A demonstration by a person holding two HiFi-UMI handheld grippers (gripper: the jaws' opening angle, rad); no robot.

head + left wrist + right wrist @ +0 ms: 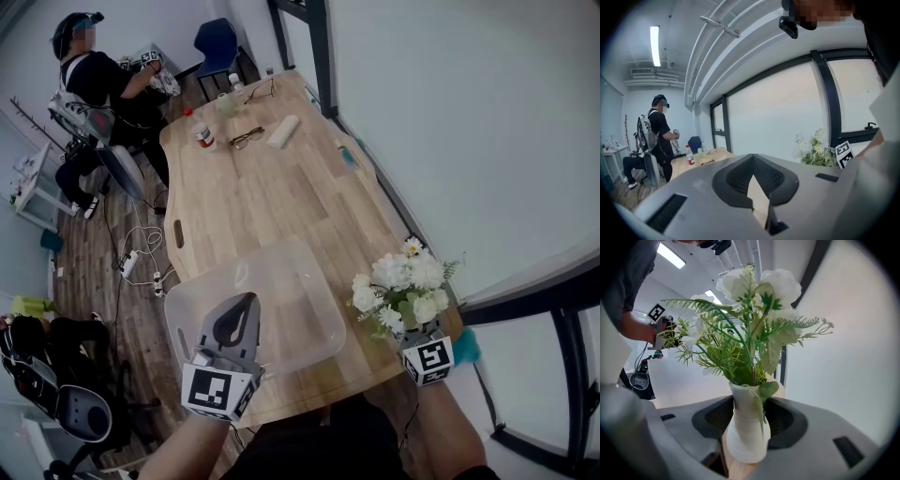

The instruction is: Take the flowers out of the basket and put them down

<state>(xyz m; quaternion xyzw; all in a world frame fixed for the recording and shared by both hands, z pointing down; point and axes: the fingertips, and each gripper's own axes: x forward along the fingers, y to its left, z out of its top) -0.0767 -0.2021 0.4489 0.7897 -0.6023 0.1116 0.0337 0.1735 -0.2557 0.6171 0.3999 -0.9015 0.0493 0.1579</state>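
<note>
White flowers with green fern sprigs [405, 281] stand upright in a white ribbed vase [745, 427]. My right gripper [411, 323] is shut on that vase, one jaw on each side of it [747, 417]. It is to the right of the basket, near the table's right edge, and I cannot tell whether the vase touches the tabletop. The basket [305, 251] is a translucent plastic tub with nothing visible inside. My left gripper [242, 309] hangs over the tub's near left part, shut, its tips meeting with nothing between them [752, 159].
The wooden table [253, 202] runs away from me along a window wall on the right. At its far end lie a red-capped bottle [202, 134], glasses [246, 138] and a white roll [283, 131]. A person [94, 84] stands beyond, by a blue chair [217, 45].
</note>
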